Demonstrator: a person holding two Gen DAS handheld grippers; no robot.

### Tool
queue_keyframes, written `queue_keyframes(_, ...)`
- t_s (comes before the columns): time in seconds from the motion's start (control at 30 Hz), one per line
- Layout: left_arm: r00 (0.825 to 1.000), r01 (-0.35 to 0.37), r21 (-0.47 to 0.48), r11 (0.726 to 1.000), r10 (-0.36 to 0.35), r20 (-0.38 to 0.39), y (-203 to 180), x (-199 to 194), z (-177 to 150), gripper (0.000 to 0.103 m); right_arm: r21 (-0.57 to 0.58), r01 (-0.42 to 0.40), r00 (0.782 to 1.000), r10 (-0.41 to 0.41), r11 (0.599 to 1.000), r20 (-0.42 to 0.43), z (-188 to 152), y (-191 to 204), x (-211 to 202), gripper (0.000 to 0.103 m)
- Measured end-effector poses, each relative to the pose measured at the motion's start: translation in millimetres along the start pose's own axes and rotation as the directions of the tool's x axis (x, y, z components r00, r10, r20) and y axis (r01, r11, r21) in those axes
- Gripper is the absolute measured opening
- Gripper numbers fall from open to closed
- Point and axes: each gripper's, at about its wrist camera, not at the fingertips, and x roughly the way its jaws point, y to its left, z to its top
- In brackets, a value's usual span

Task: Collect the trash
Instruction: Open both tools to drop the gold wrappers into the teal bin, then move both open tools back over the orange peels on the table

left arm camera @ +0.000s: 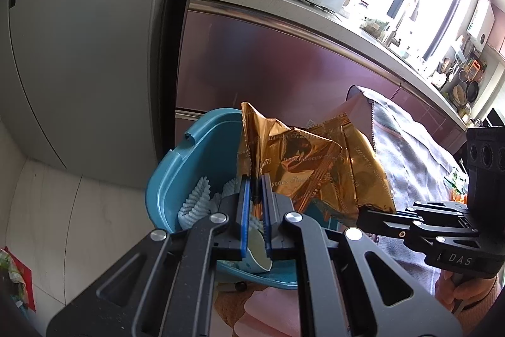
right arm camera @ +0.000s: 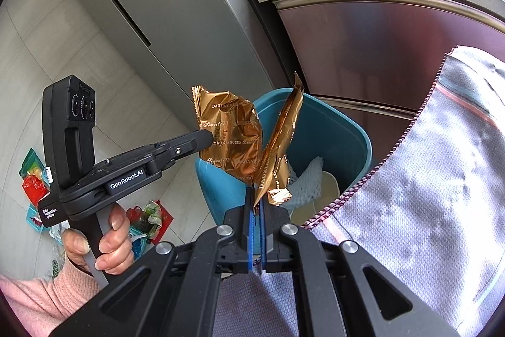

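The left gripper (left arm camera: 255,179) has its jaws pressed together on the edge of a crumpled gold wrapper (left arm camera: 293,160), which stands up just beyond the fingertips. The right gripper (right arm camera: 256,195) likewise pinches a second gold wrapper (right arm camera: 279,147), folded thin and rising straight up from between its blue pads (right arm camera: 251,220). In the right wrist view the other gripper reaches in from the left, its tip clamped on the crumpled wrapper, so the two wrappers hang side by side, near each other.

Directly below and ahead of both sets of jaws sits a blue bin (right arm camera: 341,131), open at the top. Inside it lie pale blue foam netting (left arm camera: 194,198) and a white paper cup (left arm camera: 257,251). To the right of the jaws hangs a grey cloth (right arm camera: 426,179). More bright wrappers (right arm camera: 34,179) lie on the floor off to the left, well apart from the bin.
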Motion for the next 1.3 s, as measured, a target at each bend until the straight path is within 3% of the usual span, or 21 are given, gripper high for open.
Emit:
queue_keyframes(0.43,0.999,0.006,-0.006,1.0,-0.006,-0.051,-2,30,0,0.013,0.034,0.029,0.998,-0.027,0.999,-0.054,15,-2,31,0.012)
queue_keyframes(0.5,0.998,0.002,-0.007,1.0,-0.003,-0.062,-2,35,-1,0.018,0.038,0.035,0.998,-0.033,0.999,-0.053,15,-3,33,0.011)
queue_keyframes(0.73,0.997,-0.01,-0.002,1.0,0.01,-0.08,-4,46,-7,0.02,0.044,0.027,0.999,-0.025,0.999,-0.042,8,-6,28,0.012)
queue_keyframes(0.9,0.997,-0.028,-0.003,1.0,0.028,-0.076,-3,46,-7,0.024,0.054,0.014,1.0,-0.012,0.998,-0.024,-1,-9,16,0.019)
queue_keyframes(1.0,0.997,-0.036,-0.006,0.999,0.035,-0.074,-2,45,-8,0.036,0.058,0.007,1.0,-0.007,0.998,-0.008,-5,-8,7,0.022)
queue_keyframes(1.13,0.998,-0.027,0.008,1.0,0.027,-0.057,-6,38,-9,0.036,0.061,-0.007,1.0,0.005,0.998,0.019,-11,-9,-9,0.023)
queue_keyframes(1.3,1.0,-0.001,0.068,0.998,0.0,0.006,-25,15,-7,0.043,0.04,0.0,0.996,-0.003,0.999,0.084,-23,-7,-42,0.033)
